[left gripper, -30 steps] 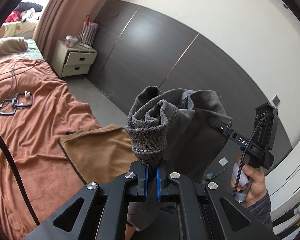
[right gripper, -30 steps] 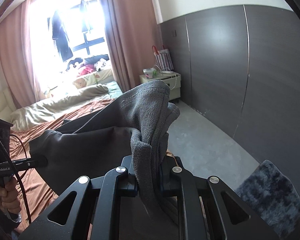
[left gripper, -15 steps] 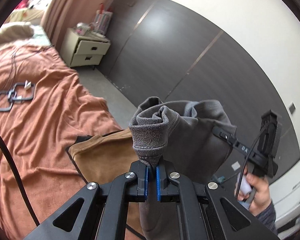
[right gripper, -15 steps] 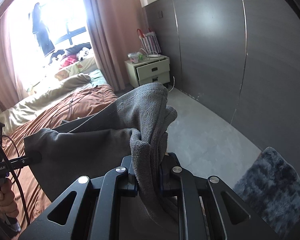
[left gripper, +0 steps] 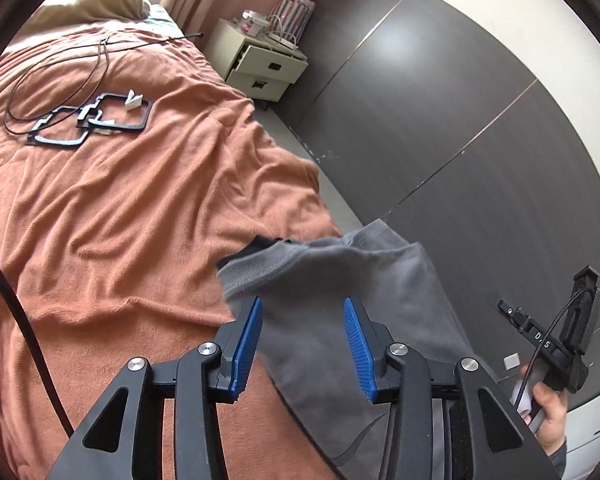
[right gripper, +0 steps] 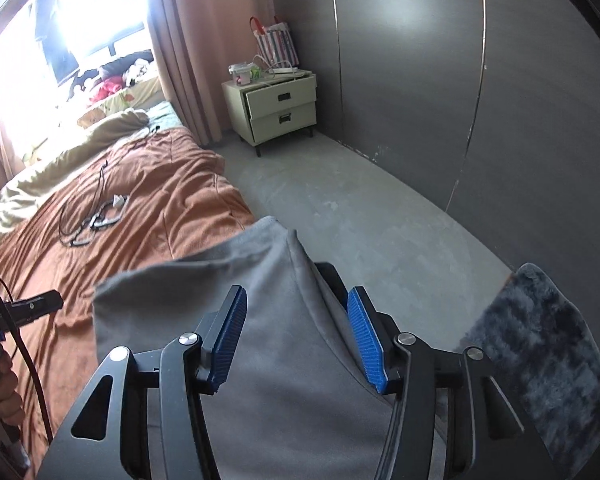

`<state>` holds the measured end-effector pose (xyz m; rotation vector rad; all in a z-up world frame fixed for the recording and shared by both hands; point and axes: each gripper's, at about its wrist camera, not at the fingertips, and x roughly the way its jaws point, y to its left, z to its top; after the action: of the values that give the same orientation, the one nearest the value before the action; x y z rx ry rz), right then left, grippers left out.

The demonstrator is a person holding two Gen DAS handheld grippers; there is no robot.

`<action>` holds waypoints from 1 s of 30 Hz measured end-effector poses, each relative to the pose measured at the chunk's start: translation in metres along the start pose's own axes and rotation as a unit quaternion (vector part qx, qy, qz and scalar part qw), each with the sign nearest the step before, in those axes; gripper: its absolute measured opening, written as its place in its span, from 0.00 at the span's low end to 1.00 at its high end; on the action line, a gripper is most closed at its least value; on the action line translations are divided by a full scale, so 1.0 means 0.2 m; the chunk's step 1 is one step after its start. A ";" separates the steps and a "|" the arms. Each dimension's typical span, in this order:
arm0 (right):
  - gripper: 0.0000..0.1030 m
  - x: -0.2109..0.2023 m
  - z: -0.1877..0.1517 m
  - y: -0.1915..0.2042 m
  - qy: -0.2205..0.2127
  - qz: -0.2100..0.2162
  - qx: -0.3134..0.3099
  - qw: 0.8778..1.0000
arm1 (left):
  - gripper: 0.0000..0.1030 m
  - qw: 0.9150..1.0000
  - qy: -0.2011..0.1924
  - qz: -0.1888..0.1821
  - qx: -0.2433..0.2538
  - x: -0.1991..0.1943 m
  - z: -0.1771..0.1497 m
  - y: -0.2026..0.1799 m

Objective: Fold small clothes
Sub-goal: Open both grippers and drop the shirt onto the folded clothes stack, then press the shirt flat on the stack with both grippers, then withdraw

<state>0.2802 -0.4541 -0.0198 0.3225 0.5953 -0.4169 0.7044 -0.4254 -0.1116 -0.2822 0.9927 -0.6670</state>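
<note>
Left wrist view: the left gripper (left gripper: 302, 344) is seen with its blue pads spread apart, its jaws having just been opening, and the grey garment (left gripper: 340, 280) lies between them without being pressed by either pad. In the right wrist view the right gripper (right gripper: 296, 340) is likewise parted, its jaws also having just been opening, with the same grey cloth running loose between the pads. The garment is laid at the near corner of the bed, on the orange bedspread (left gripper: 120, 208), along the edge that faces the grey floor (right gripper: 340, 208); a dark strip of another cloth (left gripper: 266, 242) shows at its far end.

Several risks can be judged from this. Part of the garment appears to lie close to, or over, the bed's edge, so it could be dragged to the floor if enough of its weight hangs off. Because the cloth sits between the ridged pads, it could be snagged and pulled out of shape when the grippers are withdrawn. The far end is rumpled, not flat, so any fold made over it would probably be crooked. The cable (left gripper: 4, 276) trailing across the bedspread could be caught under the cloth. The black frames (left gripper: 88, 124) lie well apart and are unlikely to interfere.
</note>
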 end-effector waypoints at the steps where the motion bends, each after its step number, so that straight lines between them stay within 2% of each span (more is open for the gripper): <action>1: 0.49 -0.01 -0.02 -0.01 0.006 -0.002 -0.005 1.000 | 0.42 1.000 0.000 0.002 0.005 0.01 -0.02 0.00; 5: 0.49 -0.02 -0.09 -0.04 0.028 -0.002 -0.027 0.999 | 0.42 1.000 0.023 0.006 0.019 0.07 -0.11 0.02; 8: 0.43 -0.01 -0.15 -0.08 0.042 0.004 -0.046 0.998 | 0.42 0.999 0.036 0.013 0.029 0.10 -0.18 0.01; 11: 0.32 0.03 -0.20 -0.13 0.068 -0.001 -0.055 0.996 | 0.42 0.998 0.052 0.011 0.027 0.14 -0.24 0.01; 13: 0.24 0.05 -0.23 -0.17 0.082 -0.021 -0.062 0.995 | 0.42 0.998 0.059 0.009 0.030 0.14 -0.29 -0.01; 14: 0.22 0.04 -0.26 -0.21 0.083 -0.041 -0.060 0.994 | 0.42 0.998 0.061 0.009 0.033 0.14 -0.31 -0.02; 15: 0.16 0.03 -0.27 -0.24 0.081 -0.049 -0.054 0.994 | 0.42 0.997 0.064 0.009 0.038 0.14 -0.34 -0.04; 16: 0.14 0.00 -0.29 -0.27 0.076 -0.048 -0.048 0.995 | 0.42 0.997 0.064 0.006 0.042 0.13 -0.36 -0.05; 18: 0.13 -0.05 -0.31 -0.34 0.067 -0.048 -0.036 0.996 | 0.42 0.997 0.067 0.003 0.046 0.12 -0.39 -0.07; 21: 0.13 -0.15 -0.34 -0.41 0.056 -0.083 -0.019 0.995 | 0.42 0.996 0.073 0.002 0.048 0.11 -0.44 -0.09; 25: 0.17 -0.31 -0.35 -0.45 0.028 -0.037 0.008 0.999 | 0.42 0.996 0.076 -0.001 0.050 0.10 -0.50 -0.13; 29: 0.17 -0.41 -0.37 -0.42 0.009 -0.002 -0.010 1.000 | 0.42 0.996 0.081 -0.002 0.041 0.08 -0.55 -0.16; 30: 0.21 -0.42 -0.38 -0.40 0.006 0.003 -0.015 1.000 | 0.42 0.996 0.081 -0.001 0.044 0.08 -0.56 -0.17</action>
<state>0.1442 -0.4693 -0.0420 0.2994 0.6122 -0.4001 0.6025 -0.4533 -0.1653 -0.1528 1.1139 -0.7427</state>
